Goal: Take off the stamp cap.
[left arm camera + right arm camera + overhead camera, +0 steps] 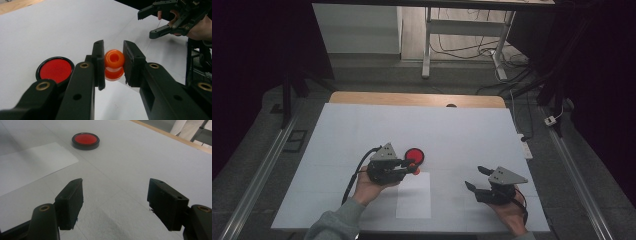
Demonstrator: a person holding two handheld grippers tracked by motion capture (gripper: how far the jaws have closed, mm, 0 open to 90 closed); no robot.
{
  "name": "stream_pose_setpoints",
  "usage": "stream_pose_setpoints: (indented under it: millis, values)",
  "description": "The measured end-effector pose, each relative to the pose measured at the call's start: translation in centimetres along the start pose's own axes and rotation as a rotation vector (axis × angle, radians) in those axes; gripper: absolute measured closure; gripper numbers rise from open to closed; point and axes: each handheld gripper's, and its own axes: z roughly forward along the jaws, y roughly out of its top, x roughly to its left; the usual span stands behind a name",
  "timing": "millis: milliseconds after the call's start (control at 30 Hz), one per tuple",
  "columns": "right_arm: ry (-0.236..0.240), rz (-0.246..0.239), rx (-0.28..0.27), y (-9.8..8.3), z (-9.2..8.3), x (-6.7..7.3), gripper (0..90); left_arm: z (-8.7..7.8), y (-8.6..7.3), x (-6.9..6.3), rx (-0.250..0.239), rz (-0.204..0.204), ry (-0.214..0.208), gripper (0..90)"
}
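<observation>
Orange spool-shaped piece (114, 65) is pinched between the jaws of the left tool (113, 65), held just above the white bench (62, 30), beside the red disc in its black rim (56, 69). Grip sits on curved, smooth flanges; risk is that the piece twists or squirts out if tilted or squeezed unevenly. Right tool (115, 202) hovers spread and empty, well apart, too far to catch it.

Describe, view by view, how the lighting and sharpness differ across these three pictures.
High view: dim, dark surroundings, the table evenly lit. Left gripper view: orange spool sharp with soft glare, near jaws blurred. Right gripper view: red disc clear, faint shadow under the jaws.
</observation>
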Motion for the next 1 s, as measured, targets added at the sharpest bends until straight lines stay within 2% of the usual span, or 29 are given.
stream_pose_setpoints:
  millis: [300,1000]
  values:
    - [0.012,0.015,-0.018,0.2,0.4,0.3,28.4,0.0,0.0,0.0,-0.003,0.001,0.001,72.4]
    - [0.044,-0.011,-0.017,1.3,2.2,1.8,29.1,0.2,0.1,-0.1,-0.005,0.003,-0.003,72.4]
